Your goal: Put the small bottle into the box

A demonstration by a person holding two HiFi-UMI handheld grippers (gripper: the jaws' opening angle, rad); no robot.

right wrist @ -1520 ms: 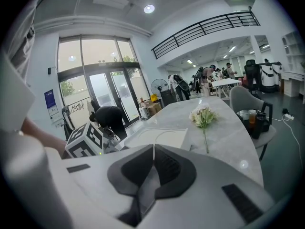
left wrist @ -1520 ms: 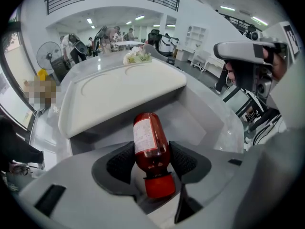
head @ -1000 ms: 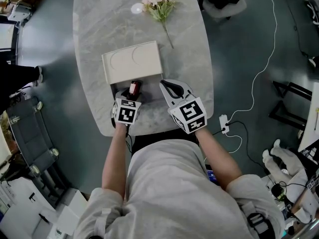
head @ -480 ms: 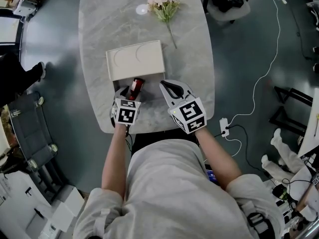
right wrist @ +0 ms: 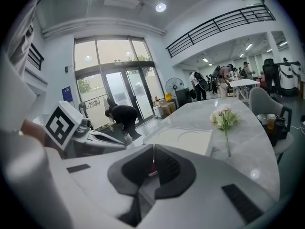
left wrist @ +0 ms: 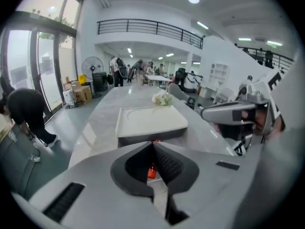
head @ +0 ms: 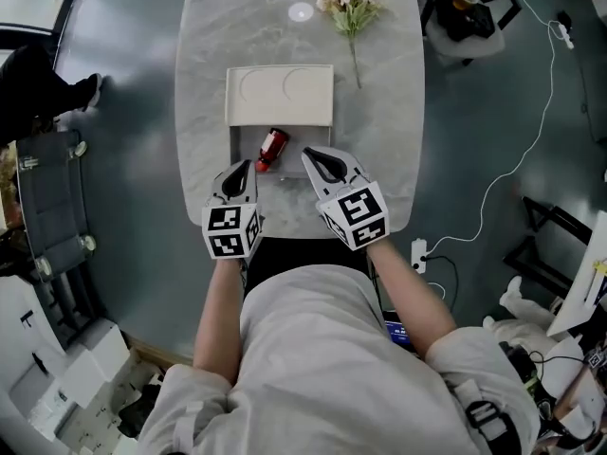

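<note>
The small red bottle point(head: 272, 148) lies on its side inside the open white box point(head: 238, 141), whose lid point(head: 280, 95) stands back behind it. My left gripper point(head: 241, 168) hovers just short of the box's near left corner. Its jaws have just been closing, and now they are shut with nothing between them. Past the closed tips in the left gripper view, a bit of the bottle point(left wrist: 151, 171) shows below the lid point(left wrist: 150, 120). My right gripper point(head: 313, 155) is shut and empty at the box's near right edge, close to the bottle.
A sprig of pale flowers point(head: 350, 4) and a small white disc point(head: 302, 11) lie at the far end of the marble table point(head: 389, 131). A power strip point(head: 418, 252) with its cable lies on the floor at the right. A person point(right wrist: 119, 116) bends down beyond the table.
The left gripper drew up and back from the bottle and its jaws shut empty. The bottle now lies free in the box. The right gripper shifted slightly.
</note>
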